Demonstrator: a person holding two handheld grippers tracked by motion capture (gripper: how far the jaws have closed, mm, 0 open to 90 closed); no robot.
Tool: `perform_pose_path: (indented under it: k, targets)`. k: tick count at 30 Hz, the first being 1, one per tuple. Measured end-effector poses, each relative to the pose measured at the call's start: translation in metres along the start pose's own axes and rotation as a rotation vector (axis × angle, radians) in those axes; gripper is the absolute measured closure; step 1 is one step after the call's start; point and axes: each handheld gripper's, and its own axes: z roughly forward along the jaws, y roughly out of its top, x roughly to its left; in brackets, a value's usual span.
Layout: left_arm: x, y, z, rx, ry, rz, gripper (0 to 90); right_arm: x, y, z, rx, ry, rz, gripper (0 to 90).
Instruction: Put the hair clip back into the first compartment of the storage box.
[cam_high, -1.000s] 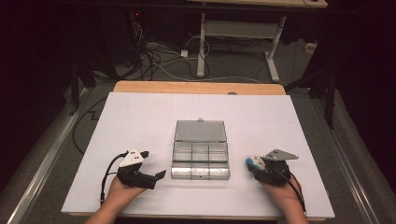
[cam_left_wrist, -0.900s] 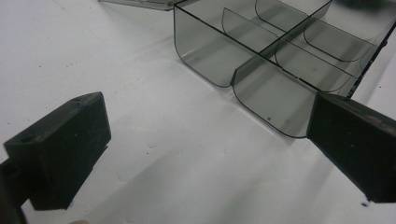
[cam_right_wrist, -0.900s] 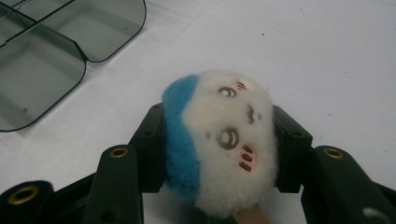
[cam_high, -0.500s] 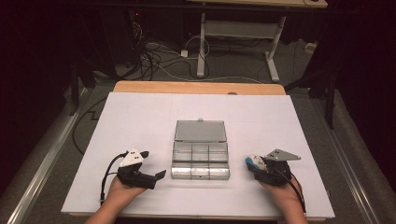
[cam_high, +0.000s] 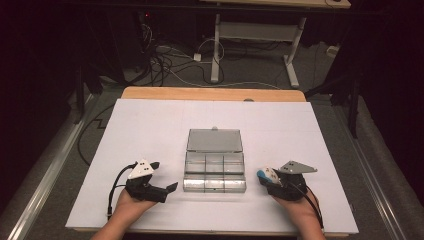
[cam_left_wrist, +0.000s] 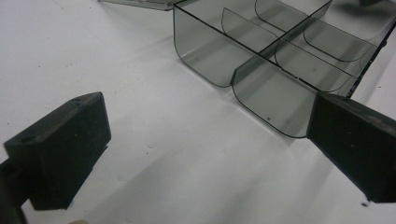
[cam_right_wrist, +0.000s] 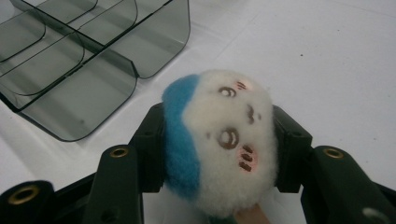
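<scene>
Organizer box (cam_high: 214, 171) open, compartments empty; right tongs (cam_right_wrist: 219, 140) clamp plush toy (cam_right_wrist: 219, 135).

Both our forearms enter from the near edge in the high view, each hand wrapped around its tongs from behind and held low, well apart from one another. Our left tongs (cam_high: 161, 176) point forward and to the right, their two black jaws spread wide with nothing between them, as the left gripper view confirms. Our right tongs (cam_high: 266, 176) point to the left, the grey three-cornered plate level on top, and their jaws are drawn in and pressing on both sides of what they carry.
</scene>
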Motion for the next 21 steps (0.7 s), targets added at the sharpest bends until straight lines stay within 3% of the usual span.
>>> perform_pose_path:
  k: [14,21]
  targets:
    - [0.0,0.0,0.0,0.0,-0.001,0.001,0.0,0.015,0.004,0.007,0.007,0.032,-0.03,49.8]
    - [0.0,0.0,0.0,0.0,-0.005,0.001,0.0,0.018,0.004,0.008,0.011,0.041,-0.023,49.8]
